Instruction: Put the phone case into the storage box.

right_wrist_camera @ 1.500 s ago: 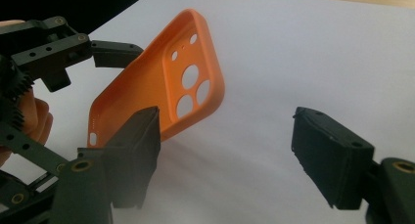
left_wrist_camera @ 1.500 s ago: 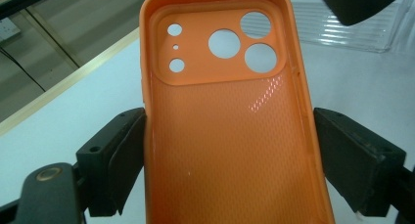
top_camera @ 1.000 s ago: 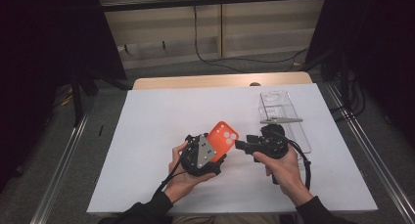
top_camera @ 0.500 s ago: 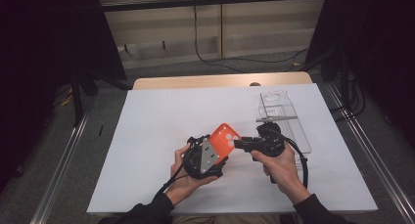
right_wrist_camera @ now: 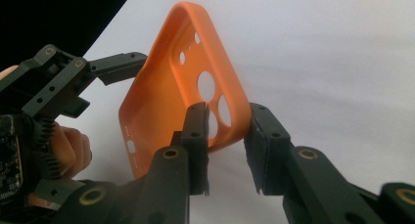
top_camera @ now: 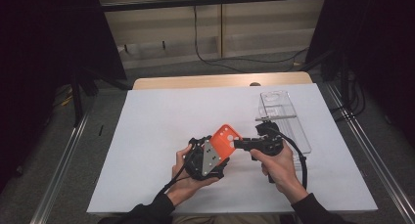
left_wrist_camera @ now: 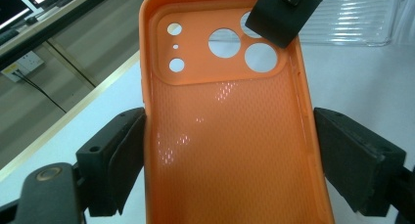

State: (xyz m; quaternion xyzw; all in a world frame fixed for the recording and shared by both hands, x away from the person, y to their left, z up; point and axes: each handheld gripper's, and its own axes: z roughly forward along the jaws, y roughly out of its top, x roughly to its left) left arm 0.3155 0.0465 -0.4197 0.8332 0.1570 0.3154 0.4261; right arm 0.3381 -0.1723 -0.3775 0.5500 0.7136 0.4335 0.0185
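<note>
An orange phone case (top_camera: 226, 138) is held up above the white table, its hollow inner side with the camera cutouts (left_wrist_camera: 230, 136) facing the left gripper's camera. My left gripper (top_camera: 219, 146) is shut on it, one pad (left_wrist_camera: 129, 155) on each long edge. My right gripper (right_wrist_camera: 227, 136) comes in from the right. Its jaws have just been closing and now pinch the case's corner (right_wrist_camera: 230, 126) beside the camera holes. One right jaw pad (left_wrist_camera: 281, 13) lies over the cutout area. A hand grips each tool.
A clear plastic tray (top_camera: 284, 116) lies on the white table sheet (top_camera: 161, 126) at the right, just beyond my right hand. The table's wooden far edge (top_camera: 220, 80) and metal rails on both sides bound the work area.
The right gripper's jaws have drawn together onto the case's corner. Both hands and the case stay where they were.
</note>
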